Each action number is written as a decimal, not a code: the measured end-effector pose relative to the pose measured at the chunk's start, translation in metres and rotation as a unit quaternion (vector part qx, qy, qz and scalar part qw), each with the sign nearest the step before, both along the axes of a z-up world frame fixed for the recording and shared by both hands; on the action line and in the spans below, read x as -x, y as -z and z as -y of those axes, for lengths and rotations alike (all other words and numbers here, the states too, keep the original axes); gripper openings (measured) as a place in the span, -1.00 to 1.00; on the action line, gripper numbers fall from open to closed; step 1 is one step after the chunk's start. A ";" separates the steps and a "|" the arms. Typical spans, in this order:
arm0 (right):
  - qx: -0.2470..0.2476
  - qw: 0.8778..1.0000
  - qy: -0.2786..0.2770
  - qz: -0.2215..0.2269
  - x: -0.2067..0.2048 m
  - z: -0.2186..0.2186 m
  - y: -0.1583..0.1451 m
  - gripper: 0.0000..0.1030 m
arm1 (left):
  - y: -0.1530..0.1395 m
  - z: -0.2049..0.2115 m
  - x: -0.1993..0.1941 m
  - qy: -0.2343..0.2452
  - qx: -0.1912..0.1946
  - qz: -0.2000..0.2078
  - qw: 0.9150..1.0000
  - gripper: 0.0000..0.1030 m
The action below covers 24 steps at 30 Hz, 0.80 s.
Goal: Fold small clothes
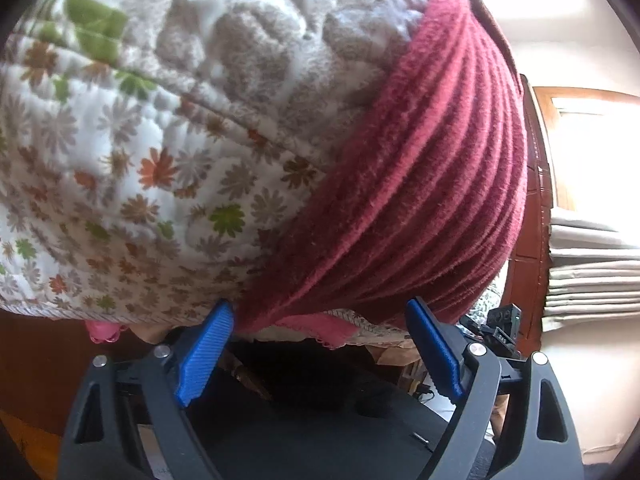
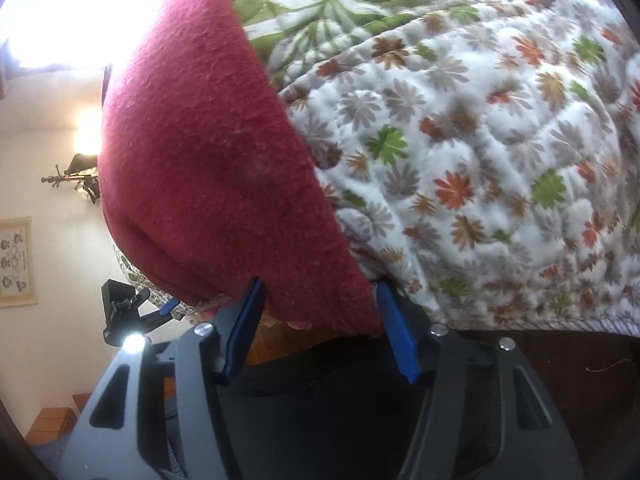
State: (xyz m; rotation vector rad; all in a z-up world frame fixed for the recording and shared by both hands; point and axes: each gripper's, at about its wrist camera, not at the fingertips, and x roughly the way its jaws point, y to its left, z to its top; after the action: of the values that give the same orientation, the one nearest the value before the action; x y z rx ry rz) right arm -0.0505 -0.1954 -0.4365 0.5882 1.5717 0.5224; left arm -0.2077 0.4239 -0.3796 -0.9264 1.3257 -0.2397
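A quilt (image 1: 132, 168) printed with small orange, green and grey flowers covered the surface, which may have been a bed; a larger green leaf pattern ran along its far part. Beyond it the room showed pale walls, a very bright window (image 2: 60, 12), a wooden door frame (image 1: 538, 200) and a stack of folded pale sheets (image 1: 592, 268). A framed picture (image 2: 15, 260) hung on the wall.

One dark red garment (image 1: 400, 200) lay on the quilt at its near edge. In the left view it looked ribbed and fuzzy; in the right view the same cloth (image 2: 208, 168) looked flat and felted. A pink scalloped trim (image 1: 320, 330) peeked out beneath it.

Two claws were seen. The left claw (image 1: 320, 316) stood wide apart, blue pads at the garment's edge, gripping nothing. The right claw (image 2: 318, 296) was likewise spread, its pads either side of the garment's corner, not closed on it.
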 end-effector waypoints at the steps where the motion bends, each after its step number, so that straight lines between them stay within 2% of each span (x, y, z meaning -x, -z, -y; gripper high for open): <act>1: -0.002 1.000 -0.006 0.000 -0.001 -0.003 0.000 0.18 | 0.000 0.005 -0.004 0.004 -0.001 0.000 1.000 0.57; 2: -0.008 1.000 -0.010 -0.001 0.002 -0.007 -0.005 0.18 | -0.002 0.007 -0.005 0.011 -0.001 0.003 1.000 0.45; 3: -0.017 1.000 -0.014 -0.002 0.003 -0.010 -0.006 0.12 | -0.004 0.009 -0.007 0.018 -0.002 0.005 1.000 0.24; 4: -0.023 1.000 -0.017 -0.003 0.006 -0.008 -0.011 -0.02 | -0.004 0.010 -0.008 0.026 -0.009 0.002 1.000 0.11; 5: -0.025 1.000 -0.016 -0.005 0.007 -0.008 -0.011 -0.06 | -0.004 0.010 -0.008 0.031 -0.013 -0.001 0.999 -0.05; 6: -0.026 1.000 -0.011 -0.008 0.009 -0.006 -0.010 -0.15 | -0.003 0.009 -0.009 0.032 -0.012 -0.003 0.999 -0.11; 10: -0.033 0.999 0.009 -0.019 0.015 0.005 -0.005 -0.27 | 0.009 0.000 -0.008 0.019 -0.010 -0.022 1.000 -0.13; 13: -0.032 0.999 0.005 -0.015 0.017 0.003 -0.009 -0.17 | 0.012 -0.002 -0.008 0.017 -0.014 -0.022 1.000 0.12; 16: -0.032 0.999 0.000 -0.018 0.019 -0.014 -0.010 -0.11 | 0.013 0.005 -0.012 0.029 -0.011 -0.020 0.999 0.11; 17: -0.030 0.999 -0.001 -0.017 0.021 -0.019 -0.012 -0.20 | 0.011 0.009 -0.013 0.034 -0.009 -0.018 0.999 -0.02; 18: -0.031 0.999 -0.002 -0.020 0.022 -0.021 -0.012 -0.29 | 0.010 0.012 -0.014 0.037 -0.007 -0.018 0.999 -0.35; 19: -0.034 0.999 0.002 -0.023 0.024 -0.023 -0.013 -0.53 | 0.008 0.013 -0.014 0.036 -0.007 -0.018 0.999 -0.50; 20: -0.041 0.999 0.007 -0.026 0.026 -0.022 -0.014 -0.60 | 0.006 0.011 -0.012 0.028 -0.003 -0.016 0.999 -0.72; 21: -0.047 0.998 0.012 -0.028 0.026 -0.020 -0.013 -0.74 | 0.004 0.012 -0.010 0.019 0.007 -0.014 1.000 -0.79; 24: -0.061 0.997 0.025 -0.027 0.030 -0.013 -0.018 -0.82 | 0.000 0.003 -0.004 0.003 0.041 -0.006 0.999 -0.85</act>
State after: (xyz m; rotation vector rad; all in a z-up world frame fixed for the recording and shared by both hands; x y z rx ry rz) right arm -0.0801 -0.1824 -0.4186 0.7378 1.5801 0.5718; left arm -0.2039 0.4207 -0.3798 -0.9942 1.3372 -0.2961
